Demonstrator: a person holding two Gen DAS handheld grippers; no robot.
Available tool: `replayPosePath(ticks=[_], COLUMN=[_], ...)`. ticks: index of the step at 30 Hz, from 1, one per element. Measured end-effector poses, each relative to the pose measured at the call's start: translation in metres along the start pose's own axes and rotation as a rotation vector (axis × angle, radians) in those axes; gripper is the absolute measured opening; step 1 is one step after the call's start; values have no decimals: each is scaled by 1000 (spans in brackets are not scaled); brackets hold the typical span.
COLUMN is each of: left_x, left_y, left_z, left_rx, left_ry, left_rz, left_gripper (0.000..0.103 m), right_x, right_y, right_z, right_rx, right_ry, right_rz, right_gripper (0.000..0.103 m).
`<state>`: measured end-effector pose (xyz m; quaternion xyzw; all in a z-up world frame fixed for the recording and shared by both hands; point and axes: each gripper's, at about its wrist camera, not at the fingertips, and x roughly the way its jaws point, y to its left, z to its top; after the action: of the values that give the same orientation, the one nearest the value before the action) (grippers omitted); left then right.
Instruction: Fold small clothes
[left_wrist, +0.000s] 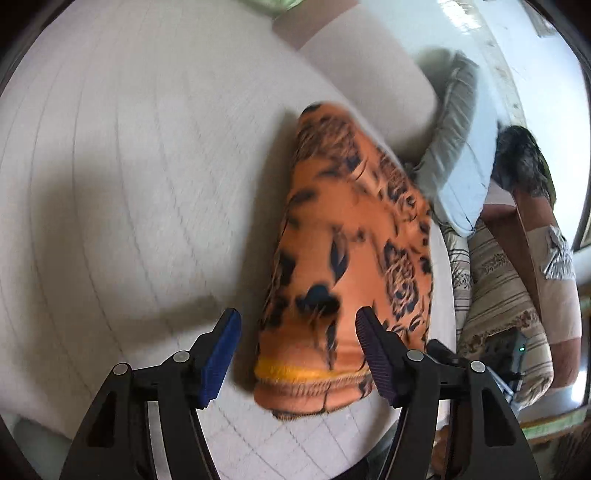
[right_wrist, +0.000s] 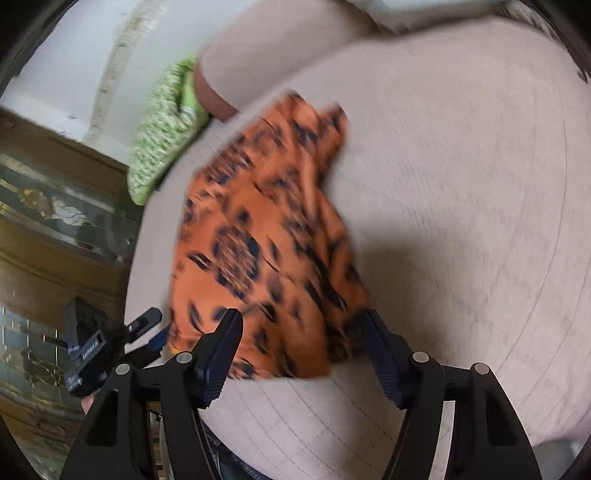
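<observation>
Because the orange floral garment (left_wrist: 343, 236), lying on the beige cushion (left_wrist: 129, 166) just ahead of both wide-open claws, is judged light and limp, its yellow-trimmed hem (left_wrist: 306, 374) is best gripped.

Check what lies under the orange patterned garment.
The orange patterned garment lies on a beige ribbed cushion, which shows all around it. Whatever sits directly beneath the cloth is covered.

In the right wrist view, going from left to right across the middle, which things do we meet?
Wooden cabinet → green patterned cushion → orange patterned garment → bare beige cover.
</observation>
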<state>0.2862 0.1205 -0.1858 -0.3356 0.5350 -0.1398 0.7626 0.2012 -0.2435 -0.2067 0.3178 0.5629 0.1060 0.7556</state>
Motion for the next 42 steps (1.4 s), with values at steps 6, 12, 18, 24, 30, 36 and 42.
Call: replayPosePath(ticks=[6, 12, 18, 24, 30, 36, 42], left_x=[16, -4, 14, -7, -22, -9, -18], left_y=[-5, -25, 0, -3, -4, 5, -20], left_z=[-5, -16, -27, -36, -52, -52, -57], left_rx=[-14, 69, 34, 60, 70, 30, 151], left_ry=[0, -19, 14, -5, -26, -12, -51], left_rz=[48, -7, 46, 85, 85, 95, 146], left_gripper=[34, 18, 21, 34, 36, 35, 17], right_x=[13, -26, -2, -30, -56, -22, -40], right_y=[-35, -22, -33, -45, -32, -20, -3], right_z=[-4, -11, -19, -23, -27, -18, -21], right_rx=[112, 80, 65, 98, 25, -3, -36], right_ry=[37, -19, 33, -20, -66, 2, -60], right_rz=[64, 106, -21, 29, 13, -4, -11], right_gripper=[37, 10, 10, 27, 28, 29, 7])
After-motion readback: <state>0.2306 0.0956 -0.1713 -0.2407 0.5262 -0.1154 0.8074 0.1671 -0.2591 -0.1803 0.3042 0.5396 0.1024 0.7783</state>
